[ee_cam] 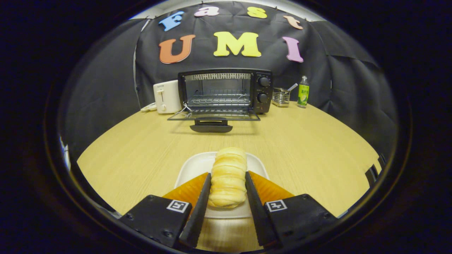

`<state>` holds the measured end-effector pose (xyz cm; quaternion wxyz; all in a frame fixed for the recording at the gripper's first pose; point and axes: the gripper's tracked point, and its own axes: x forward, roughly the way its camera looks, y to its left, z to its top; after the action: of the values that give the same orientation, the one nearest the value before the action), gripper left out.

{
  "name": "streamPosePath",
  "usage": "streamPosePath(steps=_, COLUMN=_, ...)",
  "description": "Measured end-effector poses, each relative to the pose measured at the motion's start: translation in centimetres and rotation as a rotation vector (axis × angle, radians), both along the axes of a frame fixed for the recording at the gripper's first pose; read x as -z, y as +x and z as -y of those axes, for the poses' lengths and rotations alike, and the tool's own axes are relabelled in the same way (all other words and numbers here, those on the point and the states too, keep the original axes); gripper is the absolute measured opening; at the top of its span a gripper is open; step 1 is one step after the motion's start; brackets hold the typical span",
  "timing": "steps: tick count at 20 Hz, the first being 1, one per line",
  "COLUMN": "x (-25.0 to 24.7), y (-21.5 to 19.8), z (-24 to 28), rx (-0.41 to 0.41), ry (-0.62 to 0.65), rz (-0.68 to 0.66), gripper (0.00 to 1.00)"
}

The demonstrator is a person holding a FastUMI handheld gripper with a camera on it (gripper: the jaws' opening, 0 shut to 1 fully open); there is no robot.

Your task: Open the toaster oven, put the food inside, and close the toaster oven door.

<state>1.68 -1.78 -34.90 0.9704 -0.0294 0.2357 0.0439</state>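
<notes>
Gripper view along the tongs (228, 176), whose two dark fingers (202, 201) flank a pale, ridged bread roll (227, 176) and appear to touch its sides; the tongs are thus closed on the roll, which lies lengthwise between them. The roll sits over a white square plate (190, 169) resting on the light wooden tabletop (310, 151), the plate's rim visible on either side of the fingers and just ahead of them. Well beyond the tongs, from left to right along the far edge of the tabletop: a white pop-up toaster (166, 96) with a small white item lying at its left side; touching or just beside it, the black toaster oven (226, 91), whose glass door (213, 116) is folded down flat toward the tongs with its handle (211, 127) at the near edge, exposing a wire rack (219, 99) inside and two round knobs (264, 82) on the right panel; then a wire mesh holder (281, 96) with a utensil standing in it; and a green bottle (303, 92), upright, just beside that holder.
</notes>
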Motion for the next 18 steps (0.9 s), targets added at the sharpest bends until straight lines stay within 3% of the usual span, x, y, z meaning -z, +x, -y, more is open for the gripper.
streamPosePath(steps=10, x=-8.0, y=0.3, z=-1.5, rx=-0.070, ry=0.076, rz=0.212, gripper=0.63)
streamPosePath(steps=18, x=-14.7, y=2.8, z=-4.7, rx=-0.155, ry=0.277, rz=0.325, gripper=0.62)
